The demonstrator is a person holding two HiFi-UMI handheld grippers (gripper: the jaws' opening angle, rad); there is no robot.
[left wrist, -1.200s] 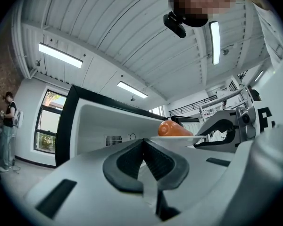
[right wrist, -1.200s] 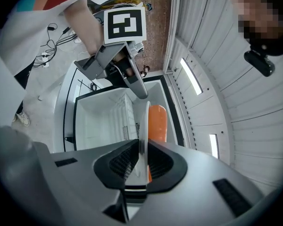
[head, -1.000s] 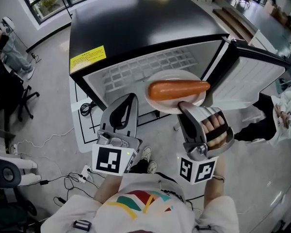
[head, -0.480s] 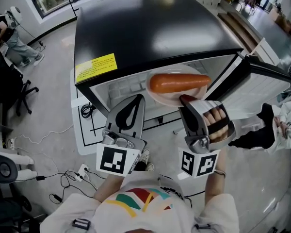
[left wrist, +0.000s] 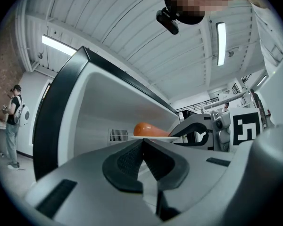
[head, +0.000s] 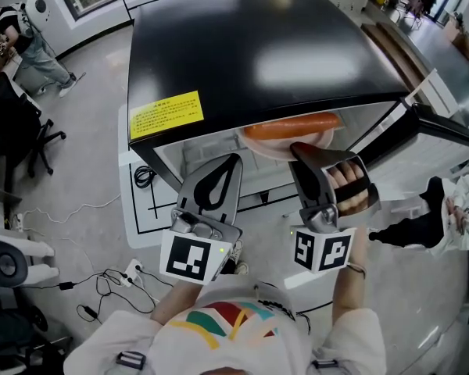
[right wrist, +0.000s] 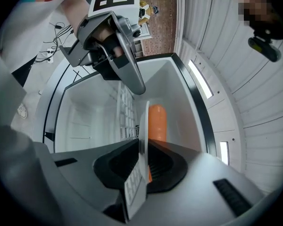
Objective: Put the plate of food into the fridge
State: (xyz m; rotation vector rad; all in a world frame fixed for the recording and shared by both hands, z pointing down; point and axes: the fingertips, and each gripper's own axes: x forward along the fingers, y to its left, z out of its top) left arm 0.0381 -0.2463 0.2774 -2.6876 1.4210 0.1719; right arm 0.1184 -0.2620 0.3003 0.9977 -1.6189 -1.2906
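Moved: plate deeper under fridge top edge | 1 plate, 1 orange sausage on it | my right tongs clamp its rim | left tongs closed, empty | cavity ahead roomy

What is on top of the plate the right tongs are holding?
One orange carrot lies on the white plate, gripped at its rim by the right tongs. The plate's far side is hidden under the fridge's black top in the head view.
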